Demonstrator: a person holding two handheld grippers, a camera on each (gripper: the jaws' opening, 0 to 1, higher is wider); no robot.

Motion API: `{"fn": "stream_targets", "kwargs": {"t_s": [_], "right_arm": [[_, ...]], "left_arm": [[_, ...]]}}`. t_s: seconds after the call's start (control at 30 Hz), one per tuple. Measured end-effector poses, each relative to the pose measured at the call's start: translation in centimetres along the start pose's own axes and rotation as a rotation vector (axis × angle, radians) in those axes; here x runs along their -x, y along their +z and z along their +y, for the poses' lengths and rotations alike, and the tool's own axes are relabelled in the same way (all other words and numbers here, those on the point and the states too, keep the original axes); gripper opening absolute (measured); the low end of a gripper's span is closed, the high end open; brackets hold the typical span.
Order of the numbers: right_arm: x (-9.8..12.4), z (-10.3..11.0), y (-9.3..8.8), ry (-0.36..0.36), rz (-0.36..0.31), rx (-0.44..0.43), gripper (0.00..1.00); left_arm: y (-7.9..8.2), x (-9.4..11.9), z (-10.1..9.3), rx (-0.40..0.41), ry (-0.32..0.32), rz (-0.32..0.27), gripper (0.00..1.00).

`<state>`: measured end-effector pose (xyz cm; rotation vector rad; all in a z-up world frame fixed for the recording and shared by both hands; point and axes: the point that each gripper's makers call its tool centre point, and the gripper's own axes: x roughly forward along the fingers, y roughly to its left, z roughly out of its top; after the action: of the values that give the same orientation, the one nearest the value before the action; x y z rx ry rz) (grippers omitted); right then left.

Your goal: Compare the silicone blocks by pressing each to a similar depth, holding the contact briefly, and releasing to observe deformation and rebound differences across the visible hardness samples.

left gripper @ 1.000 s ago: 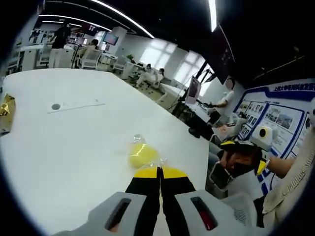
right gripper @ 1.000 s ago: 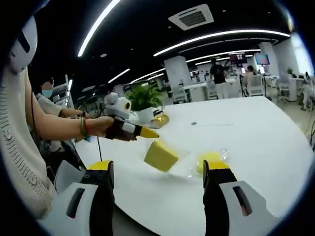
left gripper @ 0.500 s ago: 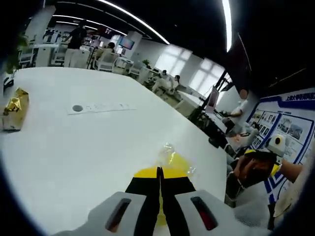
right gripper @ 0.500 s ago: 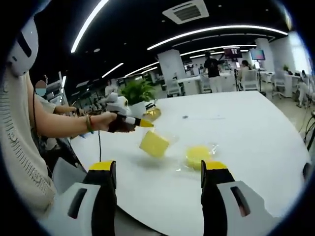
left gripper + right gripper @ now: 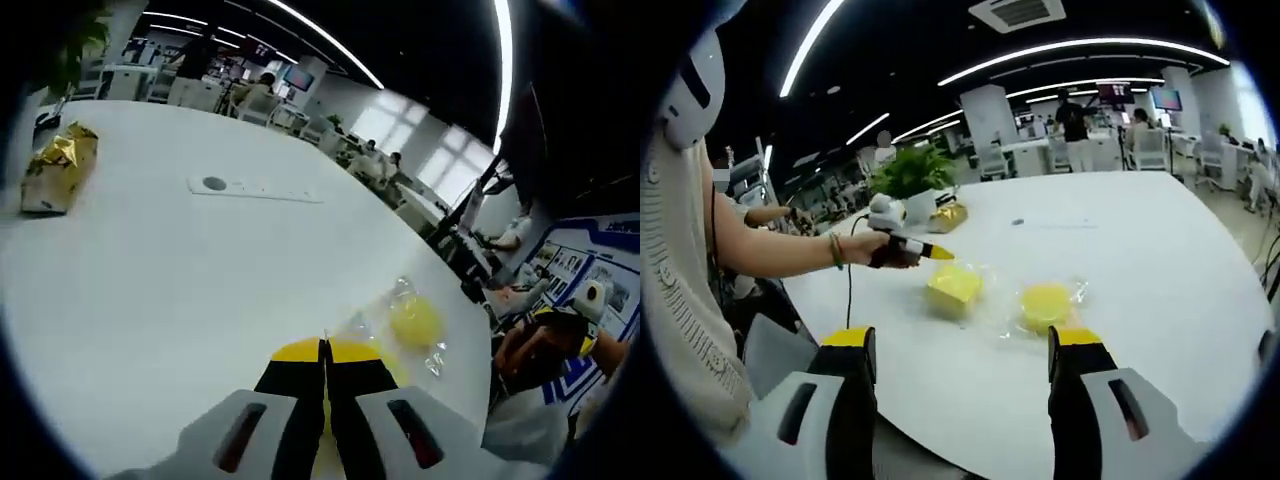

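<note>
Two yellow silicone blocks in clear plastic wrap lie on the white table (image 5: 1160,260): a square block (image 5: 953,285) and a round block (image 5: 1045,302). A hand holds my left gripper (image 5: 938,255), whose shut yellow tips rest at the square block's upper left edge. In the left gripper view the left gripper (image 5: 325,351) has its jaws pressed together, the round block (image 5: 413,320) lies just beyond to the right, and some yellow shows under the jaws. My right gripper (image 5: 962,345) stands open, short of both blocks and holding nothing.
A gold-wrapped box (image 5: 55,165) and a white power strip (image 5: 255,187) lie farther along the table. A potted plant (image 5: 910,175) stands at its end. The person's sleeve and arm (image 5: 750,250) are at the left. Desks and people are in the background.
The square block was tilted up off the table beside the left gripper's tip; it now lies flat. The left gripper has come down with it. The right jaws stay open.
</note>
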<state>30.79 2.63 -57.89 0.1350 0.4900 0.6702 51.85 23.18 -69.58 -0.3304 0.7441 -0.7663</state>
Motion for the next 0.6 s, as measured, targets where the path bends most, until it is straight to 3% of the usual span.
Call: {"fn": "stream_targets", "kwargs": {"t_s": [0.33, 0.6], "right_arm": [[-0.7, 0.1, 0.0, 0.002, 0.016, -0.001, 0.64], [-0.8, 0.4, -0.2, 0.007, 0.022, 0.002, 0.63]], "left_arm": [[-1.8, -0.4, 1.9, -0.003, 0.020, 0.046, 0.00], [-1.9, 0.0, 1.8, 0.013, 0.011, 0.019, 0.00]]}}
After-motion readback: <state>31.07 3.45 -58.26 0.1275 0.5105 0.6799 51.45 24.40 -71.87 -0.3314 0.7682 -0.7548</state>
